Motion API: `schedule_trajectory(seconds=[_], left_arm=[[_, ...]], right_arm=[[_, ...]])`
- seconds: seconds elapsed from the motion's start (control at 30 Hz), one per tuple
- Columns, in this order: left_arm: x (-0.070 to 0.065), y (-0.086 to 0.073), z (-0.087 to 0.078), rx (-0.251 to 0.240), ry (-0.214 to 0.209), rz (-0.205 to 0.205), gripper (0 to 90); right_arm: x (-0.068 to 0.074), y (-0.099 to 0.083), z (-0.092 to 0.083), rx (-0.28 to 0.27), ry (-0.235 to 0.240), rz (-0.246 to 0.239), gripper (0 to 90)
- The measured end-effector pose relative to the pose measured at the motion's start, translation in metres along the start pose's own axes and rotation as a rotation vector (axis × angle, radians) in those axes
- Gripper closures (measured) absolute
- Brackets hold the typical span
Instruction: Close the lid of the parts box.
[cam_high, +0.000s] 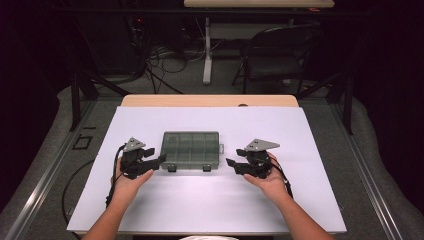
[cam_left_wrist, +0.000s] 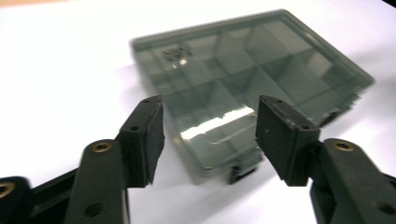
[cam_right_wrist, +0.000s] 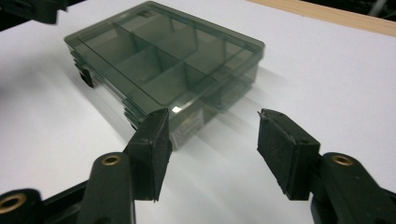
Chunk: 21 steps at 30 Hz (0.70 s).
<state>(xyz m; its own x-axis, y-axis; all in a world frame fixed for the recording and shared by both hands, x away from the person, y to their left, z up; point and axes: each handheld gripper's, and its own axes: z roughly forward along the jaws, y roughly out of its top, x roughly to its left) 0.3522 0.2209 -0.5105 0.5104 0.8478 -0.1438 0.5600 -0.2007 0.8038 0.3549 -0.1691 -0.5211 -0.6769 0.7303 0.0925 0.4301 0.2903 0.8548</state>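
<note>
A smoky see-through compartment box (cam_high: 191, 149) lies flat with its lid closed on the white sheet (cam_high: 210, 200), two dark latches on its near side. My left gripper (cam_high: 157, 161) sits just off the box's near left corner, jaws apart with nothing between them. In the left gripper view the box (cam_left_wrist: 243, 79) lies just beyond the open left gripper (cam_left_wrist: 210, 135). My right gripper (cam_high: 231, 164) stands a little to the right of the box, also open and empty. The right gripper view shows the box (cam_right_wrist: 159, 60) ahead and to the left of the right gripper (cam_right_wrist: 212, 144).
The white sheet covers a wooden table whose far edge (cam_high: 210, 100) shows behind it. A folding chair (cam_high: 280, 55), a table leg (cam_high: 207, 50) and loose cables (cam_high: 165, 60) stand on the floor beyond. The left gripper's cable (cam_high: 75, 185) trails off the sheet's left side.
</note>
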Motion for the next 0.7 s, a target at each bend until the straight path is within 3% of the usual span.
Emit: schedule_trajectory(seconds=[0.2, 0.33, 0.43, 0.7], left_arm=[[0.015, -0.006, -0.010, -0.017, 0.039, -0.024, 36.1], [0.021, -0.012, -0.017, -0.003, 0.055, -0.044, 35.4], [0.025, -0.018, -0.024, -0.023, 0.069, -0.058, 35.5], [0.033, -0.032, -0.040, -0.058, 0.094, -0.094, 35.4]], right_arm=[[-0.005, -0.008, -0.010, 0.003, -0.051, -0.007, 38.7], [-0.006, -0.013, -0.021, 0.010, -0.111, -0.024, 37.2], [-0.006, -0.019, -0.031, 0.006, -0.147, -0.035, 36.7], [-0.014, -0.035, -0.056, 0.015, -0.200, 0.031, 36.6]])
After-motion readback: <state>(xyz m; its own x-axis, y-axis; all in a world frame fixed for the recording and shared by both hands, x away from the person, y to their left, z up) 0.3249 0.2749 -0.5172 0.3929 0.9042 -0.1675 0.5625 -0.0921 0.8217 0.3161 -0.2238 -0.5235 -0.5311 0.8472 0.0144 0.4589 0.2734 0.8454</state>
